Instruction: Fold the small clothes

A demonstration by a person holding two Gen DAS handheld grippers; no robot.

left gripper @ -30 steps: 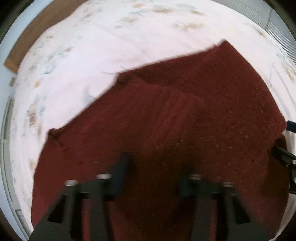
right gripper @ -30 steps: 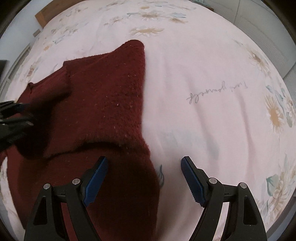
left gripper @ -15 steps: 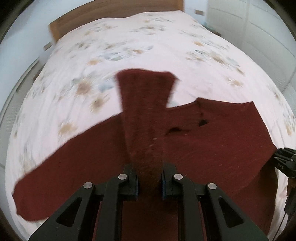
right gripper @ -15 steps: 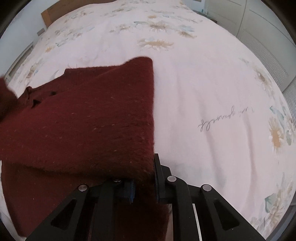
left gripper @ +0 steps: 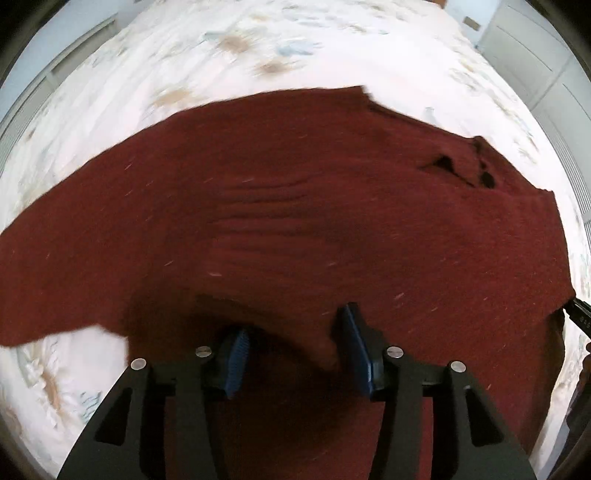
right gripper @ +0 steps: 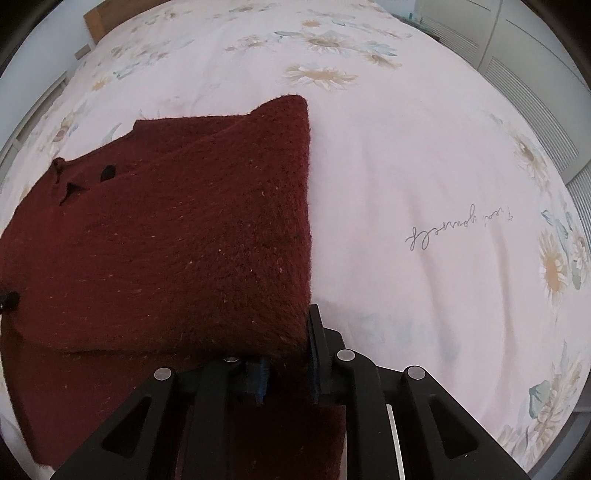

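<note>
A dark red knitted sweater (left gripper: pixel 295 206) lies spread on a bed with a pale floral bedsheet (left gripper: pixel 110 85). In the left wrist view my left gripper (left gripper: pixel 295 347) is open just above the sweater, its blue pads apart, with a sleeve lying folded across the body in front of it. In the right wrist view my right gripper (right gripper: pixel 286 363) is shut on the sweater's right edge (right gripper: pixel 207 236), which is folded over onto the body. Buttons and buttonholes (right gripper: pixel 107 171) show near the collar.
The bedsheet (right gripper: pixel 424 166) stretches wide to the right of the sweater, with handwriting print (right gripper: pixel 458 229). A wooden headboard (right gripper: pixel 98 18) is at the far end. White cupboard doors (right gripper: pixel 535 62) stand beyond the bed's right side.
My left gripper, shut on the raised sleeve half a second ago, has opened and the sleeve now lies across the sweater. My right gripper stays shut on the folded edge.
</note>
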